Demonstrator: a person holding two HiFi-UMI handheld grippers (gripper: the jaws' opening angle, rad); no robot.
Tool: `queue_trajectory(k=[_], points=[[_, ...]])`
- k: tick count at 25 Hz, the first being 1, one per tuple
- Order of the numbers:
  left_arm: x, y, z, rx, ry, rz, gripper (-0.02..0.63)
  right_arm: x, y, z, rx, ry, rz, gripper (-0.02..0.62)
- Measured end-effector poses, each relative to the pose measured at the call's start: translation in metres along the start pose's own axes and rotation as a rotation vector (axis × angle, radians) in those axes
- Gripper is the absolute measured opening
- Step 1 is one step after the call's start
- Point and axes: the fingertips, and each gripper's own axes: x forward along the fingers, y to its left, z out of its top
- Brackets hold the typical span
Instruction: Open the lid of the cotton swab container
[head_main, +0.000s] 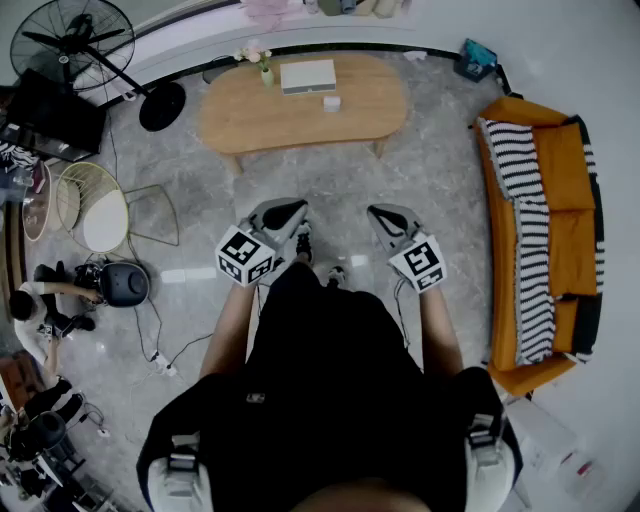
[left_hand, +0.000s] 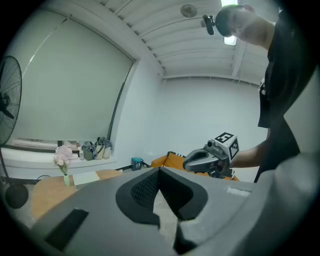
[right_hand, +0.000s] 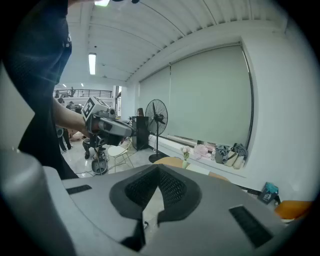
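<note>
A small white container (head_main: 331, 103) stands on the oval wooden table (head_main: 365, 115) far ahead across the floor, next to a flat white box (head_main: 308, 76) and a vase of pink flowers (head_main: 264, 70). I hold both grippers at waist height, well short of the table. My left gripper (head_main: 290, 212) is shut with nothing in it, its jaws meeting at the tip (left_hand: 160, 169). Beside it, my right gripper (head_main: 385, 215) is also shut and empty (right_hand: 159, 167). Each gripper view shows the other gripper, the right gripper (left_hand: 207, 159) and the left gripper (right_hand: 107, 125).
An orange sofa (head_main: 560, 160) with a striped blanket lines the right side. A standing fan (head_main: 75, 45), a round wire chair (head_main: 95, 205) and cables (head_main: 160, 360) sit at the left. A teal box (head_main: 475, 58) lies by the far wall.
</note>
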Motion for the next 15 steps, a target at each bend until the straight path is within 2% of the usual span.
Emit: queue_trajectory(k=[15], points=[[0.034,0.033,0.013,-0.007,0.014,-0.029,-0.002,0.022,-0.037,0.005,0.029,0.008,-0.003,-0.006]])
